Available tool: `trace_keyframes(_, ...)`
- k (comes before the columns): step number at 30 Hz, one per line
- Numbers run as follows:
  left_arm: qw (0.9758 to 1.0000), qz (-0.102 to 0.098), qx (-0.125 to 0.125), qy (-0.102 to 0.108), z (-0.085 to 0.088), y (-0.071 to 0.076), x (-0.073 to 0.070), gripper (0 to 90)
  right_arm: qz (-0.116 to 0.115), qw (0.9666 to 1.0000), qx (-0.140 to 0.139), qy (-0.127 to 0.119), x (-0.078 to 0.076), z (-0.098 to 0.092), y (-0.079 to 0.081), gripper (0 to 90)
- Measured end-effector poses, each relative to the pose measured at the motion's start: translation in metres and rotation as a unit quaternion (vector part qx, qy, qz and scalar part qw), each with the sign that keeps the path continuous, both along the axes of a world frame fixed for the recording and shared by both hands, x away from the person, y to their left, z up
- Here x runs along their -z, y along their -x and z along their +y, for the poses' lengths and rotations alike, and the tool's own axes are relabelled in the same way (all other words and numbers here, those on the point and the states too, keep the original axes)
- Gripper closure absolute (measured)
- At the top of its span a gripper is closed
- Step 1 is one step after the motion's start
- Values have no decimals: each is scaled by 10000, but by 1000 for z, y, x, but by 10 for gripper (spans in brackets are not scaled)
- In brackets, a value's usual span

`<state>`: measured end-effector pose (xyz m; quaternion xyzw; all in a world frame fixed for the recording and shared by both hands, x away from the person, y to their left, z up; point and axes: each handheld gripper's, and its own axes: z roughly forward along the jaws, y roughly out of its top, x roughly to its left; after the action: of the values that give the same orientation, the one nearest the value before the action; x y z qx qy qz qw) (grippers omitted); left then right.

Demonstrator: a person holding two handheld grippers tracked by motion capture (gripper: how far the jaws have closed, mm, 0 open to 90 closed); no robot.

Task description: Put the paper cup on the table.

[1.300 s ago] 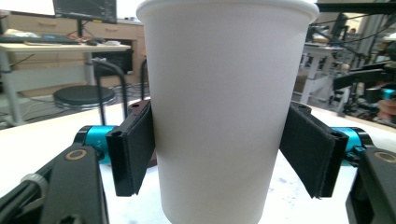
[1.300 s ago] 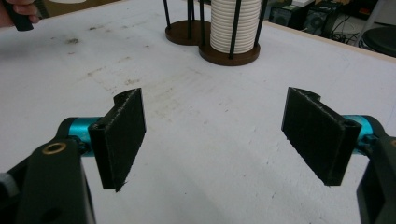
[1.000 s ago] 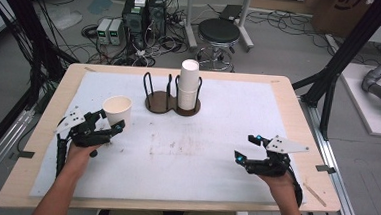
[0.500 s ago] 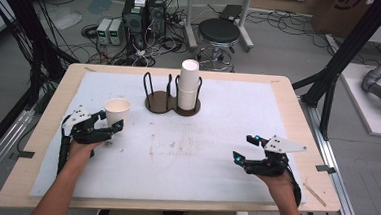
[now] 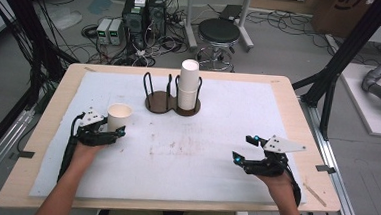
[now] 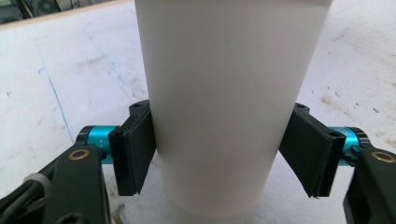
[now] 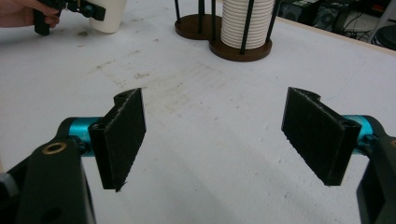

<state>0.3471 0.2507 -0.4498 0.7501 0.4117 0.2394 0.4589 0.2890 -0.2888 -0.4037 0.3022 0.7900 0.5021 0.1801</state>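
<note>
A white paper cup (image 5: 119, 116) stands upright on the white mat at the left, close up in the left gripper view (image 6: 224, 102). My left gripper (image 5: 116, 127) has its jaws on either side of the cup's lower half. They have just been closing, and both black pads (image 6: 135, 149) now touch the cup's wall. My right gripper (image 5: 242, 147) rests low over the mat at the right. It is open, and nothing is between its pads (image 7: 121, 135).
A dark two-ring cup holder (image 5: 160, 101) stands at the middle back, and a tall stack of white cups (image 5: 188, 87) fills its right ring (image 7: 247, 23). The white mat (image 5: 200, 158) covers most of the wooden table. Cables, boxes and a stool lie on the floor beyond.
The left gripper's jaws have drawn in around the cup and the hand has shifted slightly. The right hand has kept still.
</note>
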Motion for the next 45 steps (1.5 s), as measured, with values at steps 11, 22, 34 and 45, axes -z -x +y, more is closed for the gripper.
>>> trace_keyframes(11,9989,456,19,-98,10,11,-1,311,25,10000,25,-11,-1,-2,1,222)
trace_keyframes(22,9993,246,127,231,9,15,-6,197,4,10000,-20,-27,0,-2,0,222)
trace_keyframes(34,9932,-350,412,1033,36,40,-27,189,4,10000,31,-38,-1,-4,0,222)
trace_keyframes(45,9667,-1384,336,2127,46,51,-46,165,-52,9999,139,-48,-2,-6,2,222)
